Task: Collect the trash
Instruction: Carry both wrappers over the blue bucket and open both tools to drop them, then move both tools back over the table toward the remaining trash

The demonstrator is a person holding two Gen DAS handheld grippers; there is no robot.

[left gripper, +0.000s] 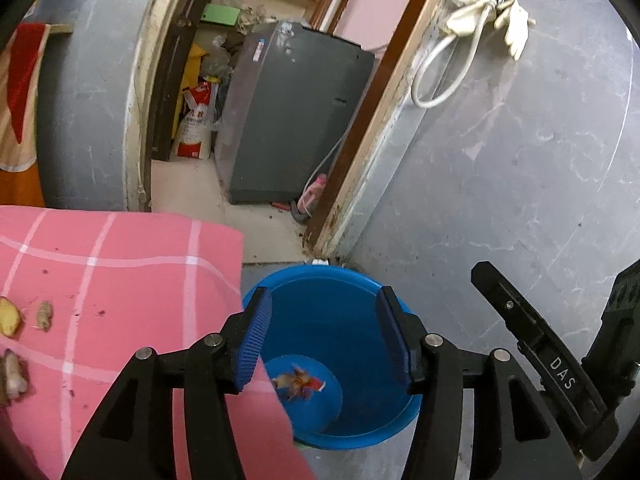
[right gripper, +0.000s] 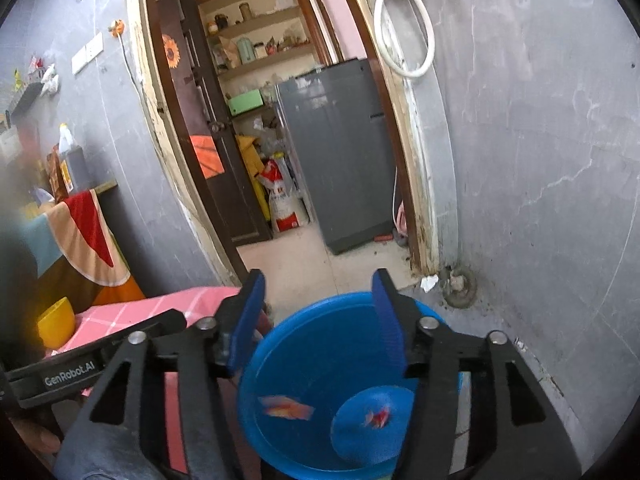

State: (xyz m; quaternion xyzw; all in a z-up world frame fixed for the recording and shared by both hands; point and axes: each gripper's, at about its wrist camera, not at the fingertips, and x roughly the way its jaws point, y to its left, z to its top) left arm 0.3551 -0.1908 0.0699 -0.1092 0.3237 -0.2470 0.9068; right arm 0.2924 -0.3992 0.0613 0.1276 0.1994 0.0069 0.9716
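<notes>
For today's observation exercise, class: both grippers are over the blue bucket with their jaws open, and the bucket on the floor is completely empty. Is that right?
Not quite. The blue bucket is not empty: red and orange scraps show inside it in the left wrist view, and the right wrist view shows scraps inside too. The rest holds: the left gripper and right gripper are over it, jaws open.

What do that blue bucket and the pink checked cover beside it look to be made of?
The blue bucket looks like moulded plastic: one even colour, smooth walls with a soft sheen, a thin rolled rim. The pink checked cover is probably woven cloth: matt, with printed white lines, and it bends softly over the edge. A coated or plastic sheet cannot be ruled out.
</notes>
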